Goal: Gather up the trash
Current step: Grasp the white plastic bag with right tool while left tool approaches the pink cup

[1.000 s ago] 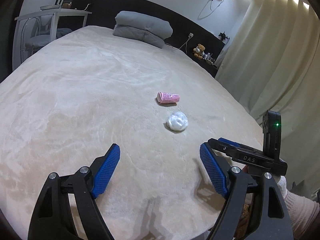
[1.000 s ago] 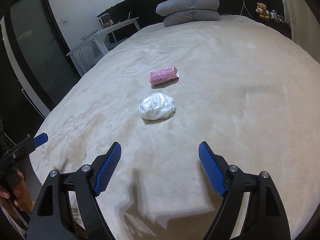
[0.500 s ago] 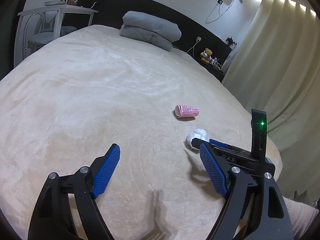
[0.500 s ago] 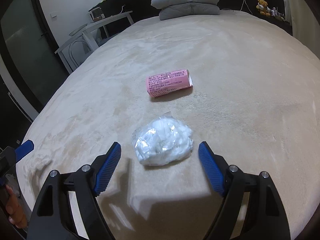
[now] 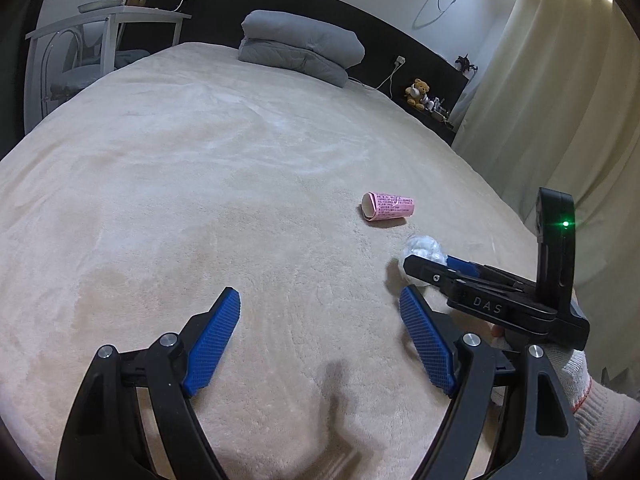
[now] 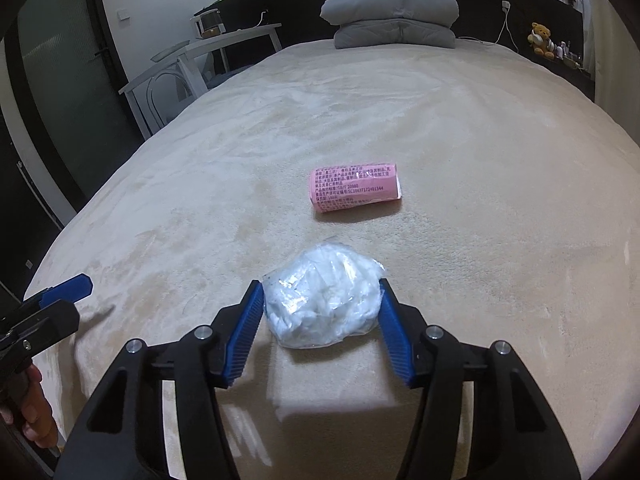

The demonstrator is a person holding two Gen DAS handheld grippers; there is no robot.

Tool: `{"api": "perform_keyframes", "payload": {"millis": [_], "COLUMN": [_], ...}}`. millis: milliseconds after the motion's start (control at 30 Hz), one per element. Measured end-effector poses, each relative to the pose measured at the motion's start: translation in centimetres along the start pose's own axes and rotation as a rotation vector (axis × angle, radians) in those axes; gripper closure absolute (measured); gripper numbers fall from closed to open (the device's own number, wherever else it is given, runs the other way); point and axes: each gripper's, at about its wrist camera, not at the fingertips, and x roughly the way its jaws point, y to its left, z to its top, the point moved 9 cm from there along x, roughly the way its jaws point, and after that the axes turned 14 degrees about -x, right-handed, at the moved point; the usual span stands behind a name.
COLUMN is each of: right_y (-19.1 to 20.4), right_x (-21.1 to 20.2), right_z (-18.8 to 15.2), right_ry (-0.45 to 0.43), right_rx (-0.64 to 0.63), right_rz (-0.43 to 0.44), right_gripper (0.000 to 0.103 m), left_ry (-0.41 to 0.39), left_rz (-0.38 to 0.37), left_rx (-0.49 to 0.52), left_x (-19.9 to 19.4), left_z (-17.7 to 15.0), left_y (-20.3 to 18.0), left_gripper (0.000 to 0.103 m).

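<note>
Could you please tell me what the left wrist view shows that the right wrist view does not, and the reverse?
Left wrist only: the curtain and the gloved hand.

Right wrist only: the dark door, and the right hand-held gripper closing with its pads against the crumpled white plastic wad.

Both: the wad, pink wrapper, bed, folded grey quilt, teddy bear.

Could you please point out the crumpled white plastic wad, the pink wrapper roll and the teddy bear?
crumpled white plastic wad (image 6: 324, 296), right wrist view, middle of its crinkled top
pink wrapper roll (image 6: 354, 188), right wrist view, printed side
teddy bear (image 5: 418, 92), left wrist view, its body
</note>
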Motion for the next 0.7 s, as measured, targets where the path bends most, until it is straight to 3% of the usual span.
{"api": "perform_keyframes", "payload": {"millis": [333,700], "right_y": [-2.1,-5.3], "right_x": [-3.5,-6.6], "right_z": [-0.8,-1.9], "right_ry": [-0.039,-0.077], "right_rx": [-0.037,-0.024], "right_rz": [-0.035,-0.059], "right_gripper": [0.046,0.046], "left_ry": [0.009,0.016], "left_rz": [-0.001,-0.029], "left_rx": [-0.009,-0.002], "left_x": [2.6,7.4], "left_z": [0.6,0.9], "left_y": [-1.3,-6.8], "left_gripper": [0.023,0.023]}}
